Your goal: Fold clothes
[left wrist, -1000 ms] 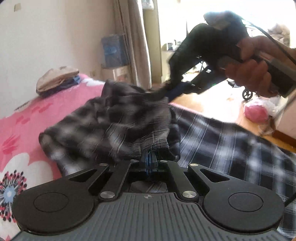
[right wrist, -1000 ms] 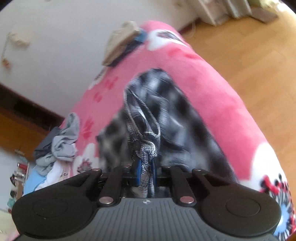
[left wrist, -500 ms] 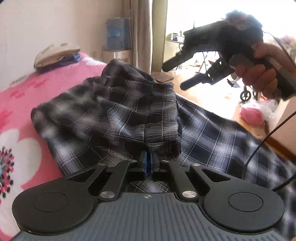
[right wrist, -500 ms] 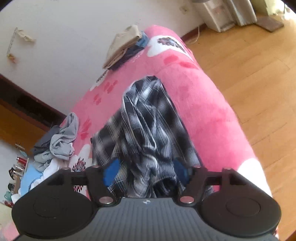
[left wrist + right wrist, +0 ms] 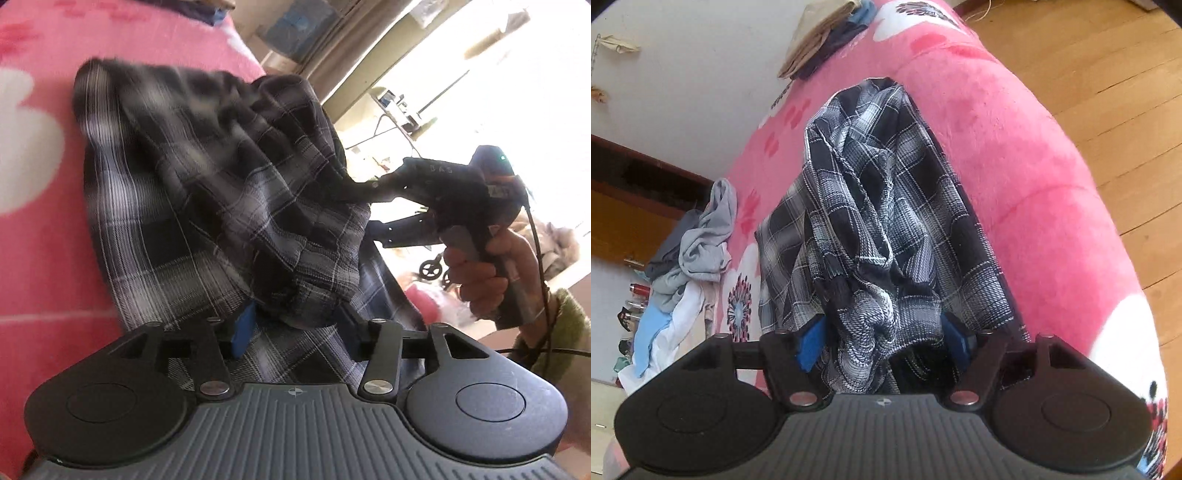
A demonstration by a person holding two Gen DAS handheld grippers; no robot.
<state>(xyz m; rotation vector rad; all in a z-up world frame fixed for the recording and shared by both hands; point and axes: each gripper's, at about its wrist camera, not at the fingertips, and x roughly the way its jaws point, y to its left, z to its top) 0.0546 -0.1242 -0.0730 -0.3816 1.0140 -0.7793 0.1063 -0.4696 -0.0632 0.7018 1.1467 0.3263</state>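
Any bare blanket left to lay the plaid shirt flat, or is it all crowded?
Free: pink blanket between the plaid shirt and the floor-side edge, and the strip between the shirt's far end and the folded stack. Crowded: the wall side, where the loose clothes pile sits close to the shirt.

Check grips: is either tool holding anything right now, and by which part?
Nothing held. Left tool is opening, right tool closing; bunched folds of the black-and-white plaid shirt lie between both pad pairs, unclamped.
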